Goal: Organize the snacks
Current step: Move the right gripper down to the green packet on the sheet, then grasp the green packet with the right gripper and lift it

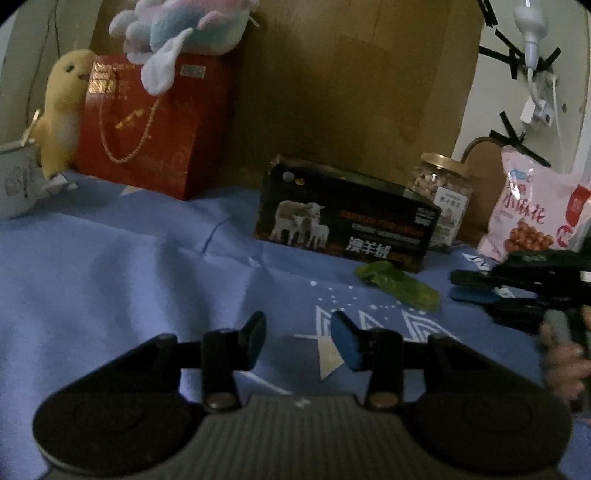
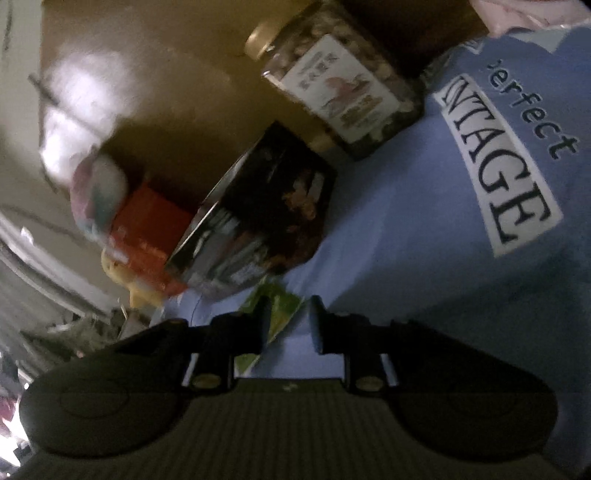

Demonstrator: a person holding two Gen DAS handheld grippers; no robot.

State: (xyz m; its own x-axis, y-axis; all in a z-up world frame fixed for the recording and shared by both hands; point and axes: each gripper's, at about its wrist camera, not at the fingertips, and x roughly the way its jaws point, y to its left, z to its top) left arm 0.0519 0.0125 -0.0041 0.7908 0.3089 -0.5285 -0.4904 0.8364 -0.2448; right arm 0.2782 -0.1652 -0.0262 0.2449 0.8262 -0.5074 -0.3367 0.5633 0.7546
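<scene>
A black box with sheep pictures (image 1: 343,214) stands on the blue cloth (image 1: 129,266). Behind it is a clear jar of nuts with a gold lid (image 1: 441,192), and a pink snack bag (image 1: 532,206) leans at the right. A small green packet (image 1: 399,286) lies in front of the box. My left gripper (image 1: 299,339) is open and empty, low over the cloth. My right gripper (image 1: 461,286) comes in from the right, just right of the green packet. In the tilted right wrist view my right gripper (image 2: 288,319) is open, with the green packet (image 2: 275,310) between and below its fingers; the box (image 2: 258,221) and jar (image 2: 340,81) lie beyond.
A red gift bag (image 1: 147,125) stands at the back left with a yellow plush duck (image 1: 62,107) beside it and a pastel plush (image 1: 177,29) on top. A white mug (image 1: 16,181) is at the far left. A brown board (image 1: 351,92) backs the scene.
</scene>
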